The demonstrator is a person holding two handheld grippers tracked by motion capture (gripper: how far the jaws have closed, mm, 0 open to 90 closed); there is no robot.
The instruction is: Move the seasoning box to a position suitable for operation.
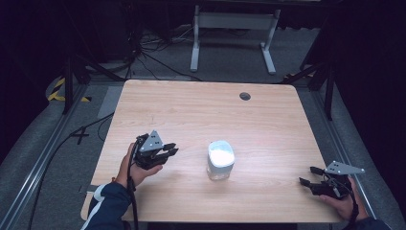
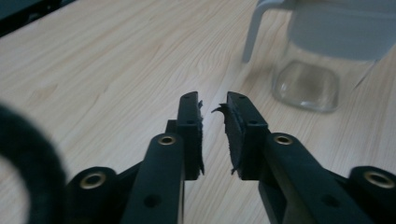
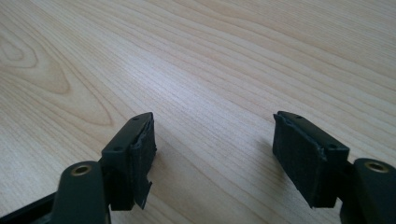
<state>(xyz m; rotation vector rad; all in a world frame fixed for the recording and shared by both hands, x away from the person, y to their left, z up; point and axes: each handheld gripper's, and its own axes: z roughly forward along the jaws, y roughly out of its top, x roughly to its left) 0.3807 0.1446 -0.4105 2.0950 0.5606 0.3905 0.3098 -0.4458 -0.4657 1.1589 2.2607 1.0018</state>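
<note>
Two black grippers rest low over the pale wood-grain table [image 1: 268, 115]; the left gripper [image 1: 171, 151] has its jaws nearly pressed together, nothing between them; the right gripper [image 1: 306, 176] is spread wide, empty; between them stands a clear glass jar [image 1: 220, 160], squarish, white-lidded, contents unclear.

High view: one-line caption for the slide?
Glass jar with white lid mid-table, left tool nearly closed beside it, right tool open near the table's right edge.
</note>
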